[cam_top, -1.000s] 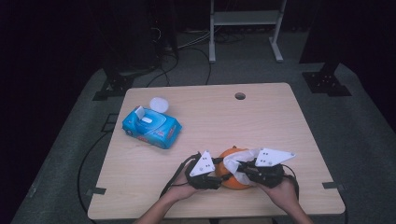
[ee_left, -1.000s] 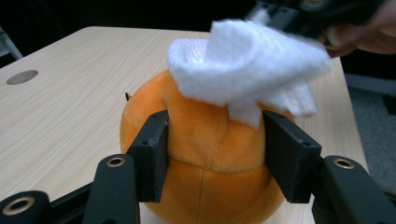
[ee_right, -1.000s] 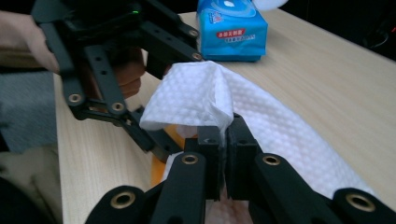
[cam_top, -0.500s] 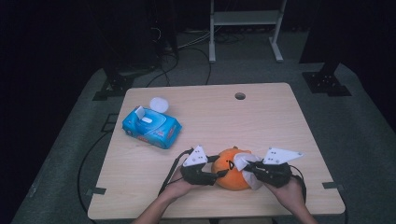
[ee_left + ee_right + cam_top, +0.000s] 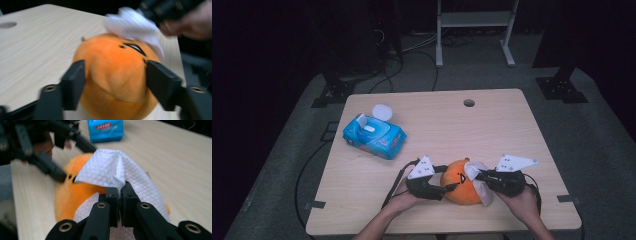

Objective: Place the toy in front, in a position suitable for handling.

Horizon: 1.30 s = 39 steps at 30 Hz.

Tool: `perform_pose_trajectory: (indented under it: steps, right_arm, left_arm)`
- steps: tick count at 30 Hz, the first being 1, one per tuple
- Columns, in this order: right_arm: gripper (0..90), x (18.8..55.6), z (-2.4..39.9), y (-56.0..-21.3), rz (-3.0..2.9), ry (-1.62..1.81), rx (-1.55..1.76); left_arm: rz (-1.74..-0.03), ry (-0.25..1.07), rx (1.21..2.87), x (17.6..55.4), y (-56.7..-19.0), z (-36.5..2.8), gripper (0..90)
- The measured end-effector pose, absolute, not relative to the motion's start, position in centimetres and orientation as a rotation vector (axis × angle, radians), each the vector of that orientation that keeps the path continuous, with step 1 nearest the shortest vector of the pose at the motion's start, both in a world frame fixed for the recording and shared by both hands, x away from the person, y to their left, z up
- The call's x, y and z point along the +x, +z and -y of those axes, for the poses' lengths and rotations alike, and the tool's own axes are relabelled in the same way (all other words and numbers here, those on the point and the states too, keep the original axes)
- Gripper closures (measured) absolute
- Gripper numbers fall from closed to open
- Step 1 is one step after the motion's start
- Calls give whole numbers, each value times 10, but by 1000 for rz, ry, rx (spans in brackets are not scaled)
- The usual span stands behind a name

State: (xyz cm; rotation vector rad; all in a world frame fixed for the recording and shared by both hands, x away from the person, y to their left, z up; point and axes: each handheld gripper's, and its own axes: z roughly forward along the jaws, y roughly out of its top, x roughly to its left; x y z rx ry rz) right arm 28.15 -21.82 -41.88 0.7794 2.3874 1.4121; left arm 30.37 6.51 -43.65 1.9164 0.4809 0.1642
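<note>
orange round plush toy (image 5: 462,181) with a small stitched face sits on the pale wooden table (image 5: 492,130) at about 6 o'clock in the high view, near the front edge. the left gripper (image 5: 447,187) lies at the toy's 9 o'clock and the right gripper (image 5: 479,175) at its 3 o'clock, each in one of the person's hands. a white textured wipe (image 5: 479,182) is draped over the toy's right side. one blue pack of wet wipes (image 5: 374,137) with its flap up rests at 10 o'clock, well apart, with one white round lid (image 5: 382,111) just beyond it. one toy, one loose wipe, one pack, two grippers.

left gripper view: the two black jaws straddle the plush toy (image 5: 115,77), one at 9 o'clock and one at 3 o'clock, and have just been opening. they look to rest against the fabric rather than squeeze it, though the blur leaves this unsure. the wipe (image 5: 135,27) lies on the toy at 1 o'clock.

right gripper view: the jaws are pinched tight on a fold of the wipe (image 5: 110,170), which spreads over the toy (image 5: 75,195). the pack (image 5: 105,130) stands at 12 o'clock.

to wipe well, i judge the left jaws should steady the soft toy while the right drags the wipe flat across it without bunching.
</note>
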Motion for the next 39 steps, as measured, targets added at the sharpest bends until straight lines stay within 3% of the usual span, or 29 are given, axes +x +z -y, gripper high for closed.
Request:
perform_pose_trajectory:
  steps: [2, 3, 4, 6, 10, 15, 18, 22, 31, 32, 33, 35, 36, 39]
  right_arm:
    - [857, 277, 215, -418, -2412, 1429, 758]
    - [857, 273, 209, -413, -2418, 1440, 718]
    - [857, 273, 209, -413, -2418, 1440, 718]
    - [858, 270, 198, -405, -2403, 1506, 658]
    - [858, 271, 190, -403, -2405, 1474, 628]
    - [848, 275, 198, -407, -2444, 1435, 639]
    - [680, 273, 196, -407, -2486, 1434, 602]
    - [578, 268, 202, -400, -2479, 1488, 581]
    - [455, 282, 205, -406, -2447, 1472, 693]
    - [460, 283, 204, -407, -2450, 1476, 704]
    - [568, 284, 201, -412, -2455, 1468, 707]
    - [620, 283, 201, -413, -2454, 1464, 699]
    - [780, 284, 204, -412, -2468, 1484, 712]
    - [839, 287, 212, -413, -2476, 1521, 746]
  left_arm:
    - [-481, 143, 1933, 304, -439, -65, 255]
    - [-466, 138, 1932, 304, -440, -65, 355]
    - [-453, 145, 1936, 302, -440, -64, 355]
    - [-397, 188, 1950, 297, -437, -61, 441]
    - [-296, 269, 1984, 288, -435, -56, 473]
    - [-314, 248, 1975, 291, -438, -60, 476]
    - [-322, 255, 1976, 291, -438, -59, 464]
    - [-338, 252, 1974, 293, -439, -62, 457]
    - [-277, 252, 1975, 290, -439, -60, 470]
    - [-267, 258, 1980, 289, -439, -60, 471]
    - [-265, 261, 1984, 289, -439, -60, 471]
    - [-267, 259, 1986, 290, -439, -61, 470]
    - [-271, 259, 1989, 290, -439, -61, 466]
    - [-278, 265, 1987, 290, -439, -62, 465]
